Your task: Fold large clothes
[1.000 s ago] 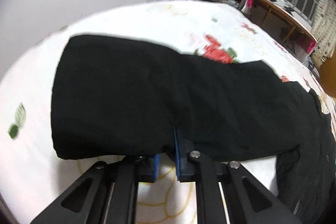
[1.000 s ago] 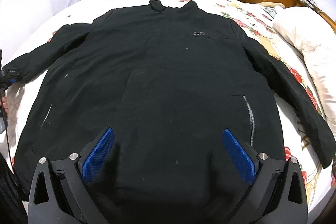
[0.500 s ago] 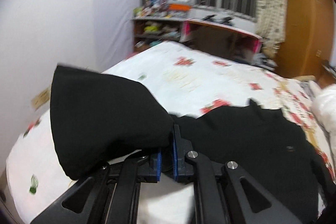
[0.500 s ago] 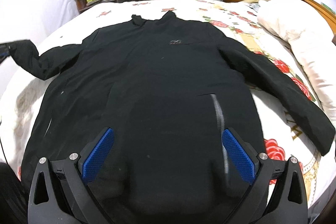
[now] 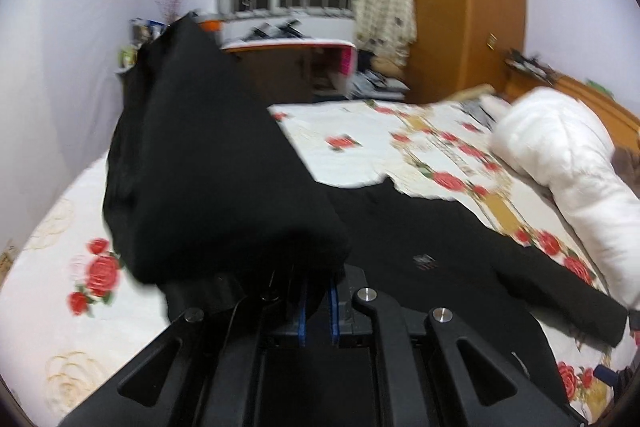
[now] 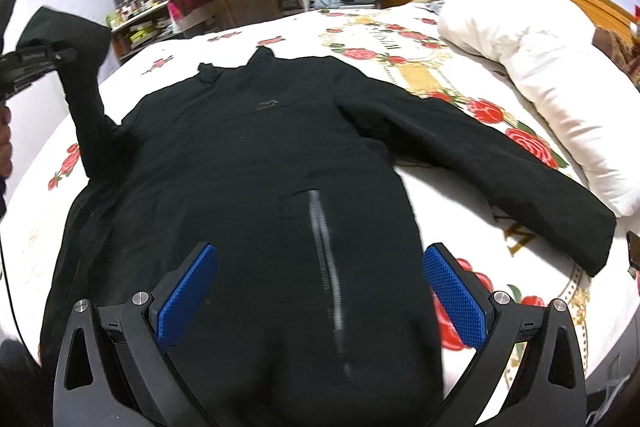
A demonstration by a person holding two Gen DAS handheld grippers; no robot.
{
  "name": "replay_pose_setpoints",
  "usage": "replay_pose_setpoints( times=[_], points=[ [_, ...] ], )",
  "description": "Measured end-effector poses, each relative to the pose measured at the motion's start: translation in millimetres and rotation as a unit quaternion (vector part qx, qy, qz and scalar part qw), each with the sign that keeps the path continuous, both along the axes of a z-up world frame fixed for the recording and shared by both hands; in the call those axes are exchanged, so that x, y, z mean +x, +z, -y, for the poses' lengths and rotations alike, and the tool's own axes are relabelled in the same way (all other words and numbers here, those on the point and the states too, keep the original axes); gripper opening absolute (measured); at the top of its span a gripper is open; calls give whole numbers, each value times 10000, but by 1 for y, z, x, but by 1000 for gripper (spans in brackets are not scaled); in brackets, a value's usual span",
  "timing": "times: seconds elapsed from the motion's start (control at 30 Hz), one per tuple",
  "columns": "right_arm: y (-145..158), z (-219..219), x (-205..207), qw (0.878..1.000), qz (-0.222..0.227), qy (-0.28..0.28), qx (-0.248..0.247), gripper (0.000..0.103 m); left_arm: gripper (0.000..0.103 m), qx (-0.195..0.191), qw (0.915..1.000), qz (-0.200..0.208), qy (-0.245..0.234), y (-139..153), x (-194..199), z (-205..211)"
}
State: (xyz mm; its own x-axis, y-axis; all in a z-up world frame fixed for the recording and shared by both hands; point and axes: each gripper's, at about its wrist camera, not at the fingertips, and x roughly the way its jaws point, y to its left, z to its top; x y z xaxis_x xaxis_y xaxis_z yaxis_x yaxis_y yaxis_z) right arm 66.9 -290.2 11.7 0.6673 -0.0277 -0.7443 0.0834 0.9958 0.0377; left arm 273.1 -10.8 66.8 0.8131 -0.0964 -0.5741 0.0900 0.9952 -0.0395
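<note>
Left gripper (image 5: 316, 301) clamped on the cuff of the sleeve (image 5: 208, 163) (blue pads almost together), lifting it off the bed (image 5: 64, 311) so it hangs in a dark fold. Right gripper (image 6: 320, 299) spread wide, gripping nothing, hovering over the hem of the black jacket (image 6: 256, 163). Jacket flat on the rose-print bed, front up, other sleeve reaching toward the white pillow (image 6: 532, 75).

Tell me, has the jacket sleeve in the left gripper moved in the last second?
Yes. The sleeve has come up off the bedspread; a second ago it lay flat there. The left gripper, shut on it, now holds it raised above the jacket.
</note>
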Motion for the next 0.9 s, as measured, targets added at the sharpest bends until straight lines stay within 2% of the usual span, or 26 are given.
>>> replay_pose_setpoints(
  times=[0.23,0.5,0.7,0.8,0.9],
  points=[
    [-17,22,6,9997,-156,-200,25,103,8,78,9970,-550,-540,-54,14,63],
    [-30,31,18,9994,-221,-242,75,103,10,101,9897,-1167,-827,-104,22,95],
    [-28,31,30,9996,-163,-230,95,103,16,-322,9834,-1553,-886,-118,22,93],
    [-23,31,39,9996,-90,-223,139,103,27,-554,9792,-1691,-978,-119,19,88],
    [-17,29,49,9994,-21,-226,267,103,63,-836,9737,-1799,-1118,-118,16,81]
  ],
)
